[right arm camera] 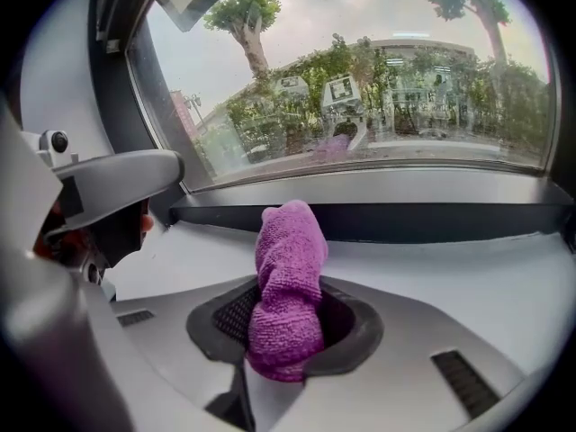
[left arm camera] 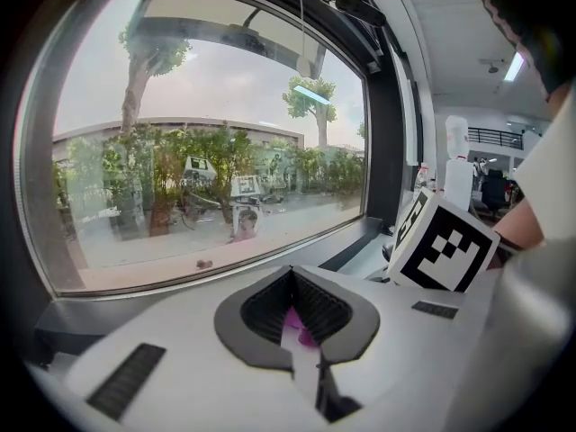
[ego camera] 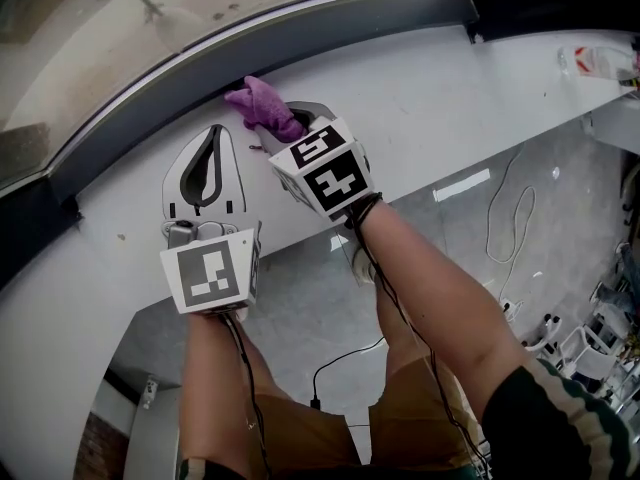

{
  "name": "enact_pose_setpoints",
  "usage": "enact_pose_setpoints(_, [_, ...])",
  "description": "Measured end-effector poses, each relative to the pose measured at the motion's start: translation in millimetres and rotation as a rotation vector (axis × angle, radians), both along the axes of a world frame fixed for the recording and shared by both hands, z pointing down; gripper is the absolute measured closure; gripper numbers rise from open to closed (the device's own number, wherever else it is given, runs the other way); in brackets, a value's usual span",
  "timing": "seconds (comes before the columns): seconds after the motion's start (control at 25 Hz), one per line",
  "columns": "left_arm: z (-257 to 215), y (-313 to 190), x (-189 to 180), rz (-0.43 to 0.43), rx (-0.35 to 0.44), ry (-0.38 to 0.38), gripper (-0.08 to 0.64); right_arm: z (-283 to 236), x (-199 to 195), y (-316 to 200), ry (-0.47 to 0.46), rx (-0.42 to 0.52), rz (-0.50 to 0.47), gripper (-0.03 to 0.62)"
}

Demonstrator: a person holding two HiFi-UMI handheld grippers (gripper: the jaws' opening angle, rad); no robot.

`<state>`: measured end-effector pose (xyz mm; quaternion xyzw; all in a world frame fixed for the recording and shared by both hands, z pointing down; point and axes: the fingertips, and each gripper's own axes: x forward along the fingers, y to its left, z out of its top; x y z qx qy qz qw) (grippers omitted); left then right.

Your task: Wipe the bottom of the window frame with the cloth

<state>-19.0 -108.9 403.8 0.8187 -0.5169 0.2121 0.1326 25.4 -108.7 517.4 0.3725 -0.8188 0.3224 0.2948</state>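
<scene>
Cloth (right arm camera: pixel 288 286) between right tongs (ego camera: pixel 288 126), at window frame (right arm camera: pixel 405 221)

The sill (ego camera: pixel 450 98) runs along the foot of the frame (ego camera: pixel 330 28), with the glass (ego camera: pixel 100 38) behind the frame. Both grippers are over the sill, side by side. The left gripper (ego camera: pixel 213 138) is just left of the right gripper (ego camera: pixel 290 123), its jaws together and pointing at the frame. The cloth (ego camera: pixel 265 108) sits between the right gripper's jaws, its free end reaching the foot of the frame. Below the sill, to the right, a cable (ego camera: pixel 510 218) lies on the floor (ego camera: pixel 300 298).
</scene>
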Motion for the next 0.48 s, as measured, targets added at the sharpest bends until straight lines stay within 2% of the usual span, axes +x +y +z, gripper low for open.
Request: enact_pose_setpoints(0.48, [12, -5, 56, 0.051, -0.007, 0.014, 0.551, 1, 56, -7, -0.003, 0.003, 0.055, 0.471])
